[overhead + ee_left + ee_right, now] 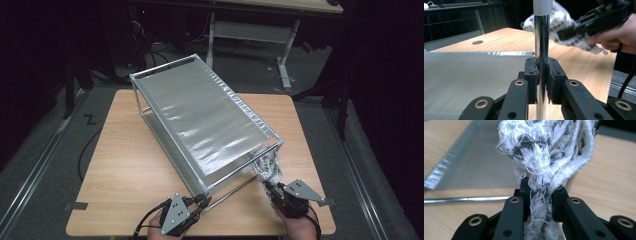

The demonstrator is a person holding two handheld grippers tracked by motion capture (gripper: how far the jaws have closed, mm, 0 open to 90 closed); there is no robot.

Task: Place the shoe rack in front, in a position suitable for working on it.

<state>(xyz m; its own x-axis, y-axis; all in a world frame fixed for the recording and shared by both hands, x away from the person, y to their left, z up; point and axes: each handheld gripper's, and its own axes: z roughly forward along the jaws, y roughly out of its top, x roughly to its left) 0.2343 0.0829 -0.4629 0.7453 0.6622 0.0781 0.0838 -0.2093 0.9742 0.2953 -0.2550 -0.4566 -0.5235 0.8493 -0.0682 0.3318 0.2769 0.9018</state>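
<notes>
A silver metal rack (200, 115) with two mesh shelves stands askew on the wooden table (130, 165). At its near corner my left gripper (205, 201) is shut on the rack's upright chrome post (542, 37), with the pads of the left gripper (542, 75) pressed on both sides of the tube. At the rack's near right corner my right gripper (270, 187) is shut on a frayed white-and-black cloth (267, 167). The cloth (544, 150) bunches up above the right gripper (541, 191) and lies against the rack's corner.
The rack's lower shelf (481, 162) and a thin chrome rail (469, 199) lie just left of the cloth. Bare table stretches to the left of the rack (115, 150). A white desk frame (250, 30) stands beyond the table on the dark floor.
</notes>
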